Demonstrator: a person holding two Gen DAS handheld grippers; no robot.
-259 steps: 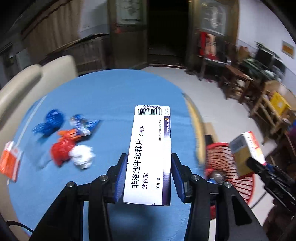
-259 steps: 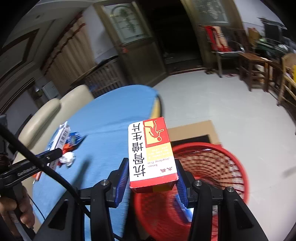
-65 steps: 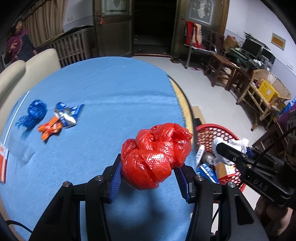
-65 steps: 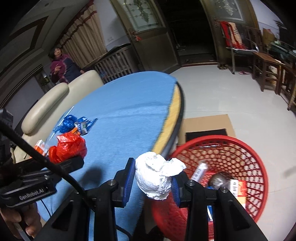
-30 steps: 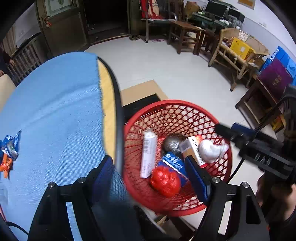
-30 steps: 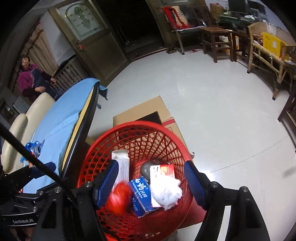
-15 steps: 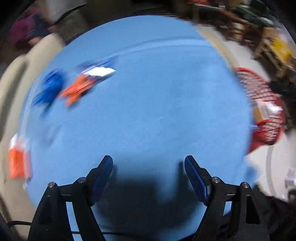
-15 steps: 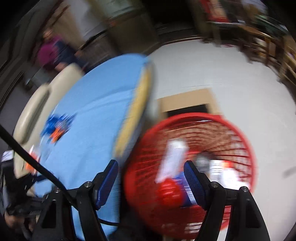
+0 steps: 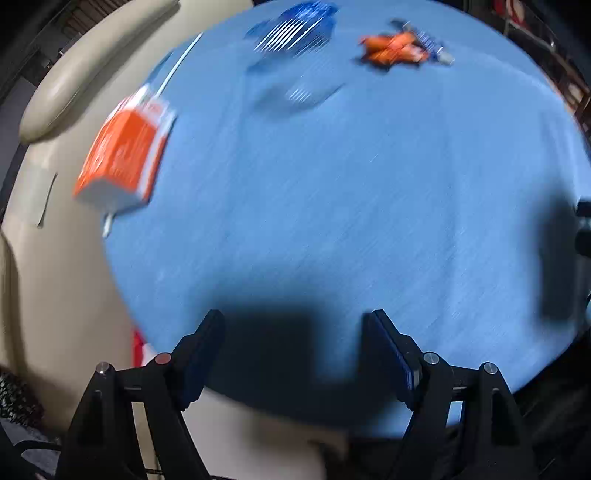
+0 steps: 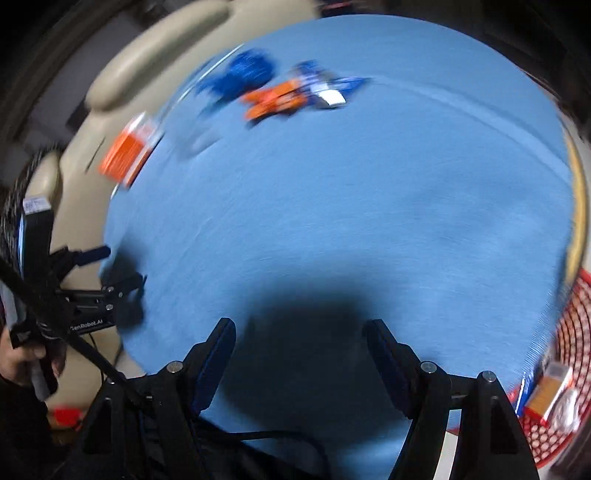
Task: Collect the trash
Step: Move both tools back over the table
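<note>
Blue table [image 9: 332, 203]: orange box [image 9: 122, 155] far beyond left hand-held gripper [image 9: 295, 354].

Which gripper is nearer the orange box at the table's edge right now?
Left. The left gripper hovers open over the table's near rim on the same side as the orange box. The right gripper is farther toward the red basket side.

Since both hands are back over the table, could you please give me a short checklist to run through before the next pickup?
1. Left hand-held gripper open and empty: ok.
2. Right hand-held gripper open and empty: ok.
3. Trash left on the blue table: ok; orange box, blue wrapper, orange wrapper.
4. Red basket beside the table: ok.
5. Exact shape and lie of the wrappers: cannot tell, blurred.
</note>
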